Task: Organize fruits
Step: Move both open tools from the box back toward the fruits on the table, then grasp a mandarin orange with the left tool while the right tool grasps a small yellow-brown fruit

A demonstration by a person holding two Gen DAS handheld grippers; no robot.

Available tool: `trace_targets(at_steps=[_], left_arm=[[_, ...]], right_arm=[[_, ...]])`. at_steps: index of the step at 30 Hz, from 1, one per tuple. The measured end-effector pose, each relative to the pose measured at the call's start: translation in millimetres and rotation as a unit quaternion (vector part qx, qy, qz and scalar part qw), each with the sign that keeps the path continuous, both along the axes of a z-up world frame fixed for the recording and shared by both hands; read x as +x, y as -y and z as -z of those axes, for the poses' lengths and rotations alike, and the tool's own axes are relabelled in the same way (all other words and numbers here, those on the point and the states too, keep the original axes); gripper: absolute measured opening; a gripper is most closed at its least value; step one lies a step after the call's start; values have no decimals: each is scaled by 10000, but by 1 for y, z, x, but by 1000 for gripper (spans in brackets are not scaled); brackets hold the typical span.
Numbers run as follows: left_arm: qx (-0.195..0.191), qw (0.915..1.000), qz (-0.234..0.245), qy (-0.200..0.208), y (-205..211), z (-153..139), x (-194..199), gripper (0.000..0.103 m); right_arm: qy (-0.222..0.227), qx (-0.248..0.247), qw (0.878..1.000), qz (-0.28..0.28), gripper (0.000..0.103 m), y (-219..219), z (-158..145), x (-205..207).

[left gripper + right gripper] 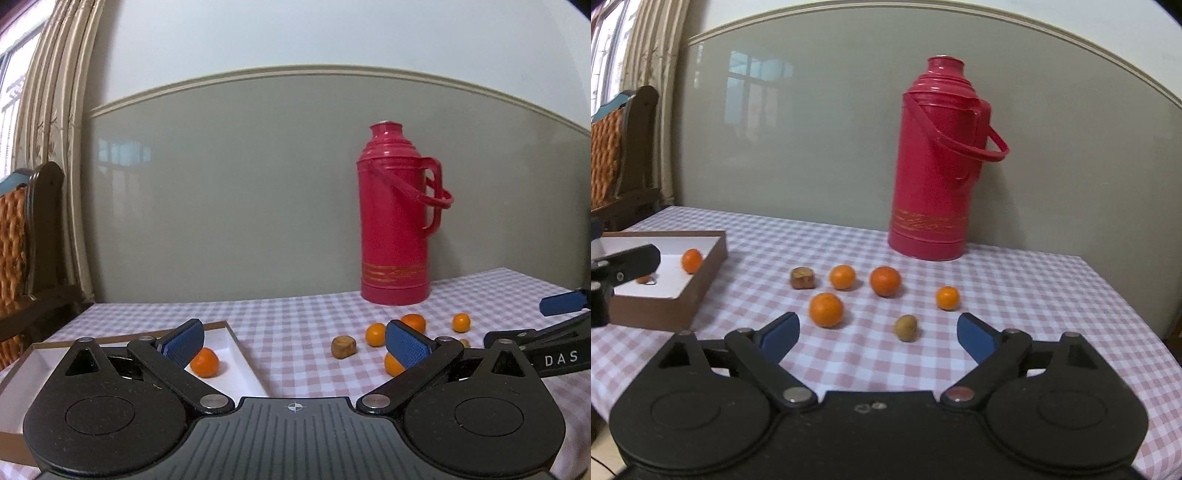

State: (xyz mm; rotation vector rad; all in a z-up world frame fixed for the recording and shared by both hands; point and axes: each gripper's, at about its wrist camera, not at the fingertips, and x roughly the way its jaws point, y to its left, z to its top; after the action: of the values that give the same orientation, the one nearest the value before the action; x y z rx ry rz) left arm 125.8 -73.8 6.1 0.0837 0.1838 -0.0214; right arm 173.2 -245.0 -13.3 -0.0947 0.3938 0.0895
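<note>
Both tilted slightly down. Left gripper [295, 345] spread, empty, over the box's [236, 334] right wall; right gripper [879, 338] spread, empty, just short of the loose mandarins [826, 309].

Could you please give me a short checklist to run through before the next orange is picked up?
1. Right gripper open and empty: ok.
2. Left gripper open and empty: ok.
3. Brown cardboard box with white lining has free room; one small orange clearly inside: ok.
4. Nearest round orange stands apart from its neighbours: ok.
5. Tall red plastic thermos upright behind the fruit: ok.
6. Orange firmness: cannot tell.
</note>
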Motion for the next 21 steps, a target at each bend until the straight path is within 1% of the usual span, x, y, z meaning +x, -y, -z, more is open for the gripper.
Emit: trace_targets(at_steps=[2, 4, 5, 8, 10, 11, 12, 14, 15, 17, 18, 19, 21], left_arm=[[-28, 10000, 18, -34, 9, 3, 12, 103], [-37, 9998, 171, -121, 19, 6, 23, 103], [31, 9996, 230, -158, 26, 9, 28, 103], [443, 9979, 221, -425, 45, 20, 44, 103], [510, 9962, 280, -646, 52, 26, 54, 103], [480, 9956, 307, -738, 54, 27, 59, 100], [433, 9952, 321, -815, 56, 29, 63, 96], [356, 9936, 336, -1014, 58, 32, 72, 78], [312, 9926, 340, -1125, 60, 35, 77, 75], [241, 9907, 391, -1285, 63, 41, 83, 74], [213, 9898, 425, -1342, 65, 42, 86, 74], [202, 9890, 474, -1389, 67, 44, 89, 74], [164, 9879, 540, -1447, 71, 47, 94, 74]], right_arm=[[13, 11, 10000, 67, 77, 5, 2, 8], [-64, 76, 9999, 107, 74, 10, 5, 16], [-102, 106, 9998, 117, 74, 13, 6, 20], [-301, 136, 9993, 155, 69, 18, 13, 34], [-459, 108, 9987, 201, 65, 21, 19, 44], [-534, 89, 9982, 237, 62, 23, 21, 49], [-588, 89, 9979, 258, 60, 24, 24, 53], [-707, 111, 9971, 278, 58, 27, 28, 60], [-732, 110, 9969, 275, 56, 28, 30, 62], [-748, 66, 9969, 240, 55, 27, 33, 71], [-769, 63, 9968, 194, 49, 26, 35, 76], [-797, 87, 9967, 146, 47, 26, 36, 80], [-905, 155, 9957, 76, 47, 26, 38, 89]])
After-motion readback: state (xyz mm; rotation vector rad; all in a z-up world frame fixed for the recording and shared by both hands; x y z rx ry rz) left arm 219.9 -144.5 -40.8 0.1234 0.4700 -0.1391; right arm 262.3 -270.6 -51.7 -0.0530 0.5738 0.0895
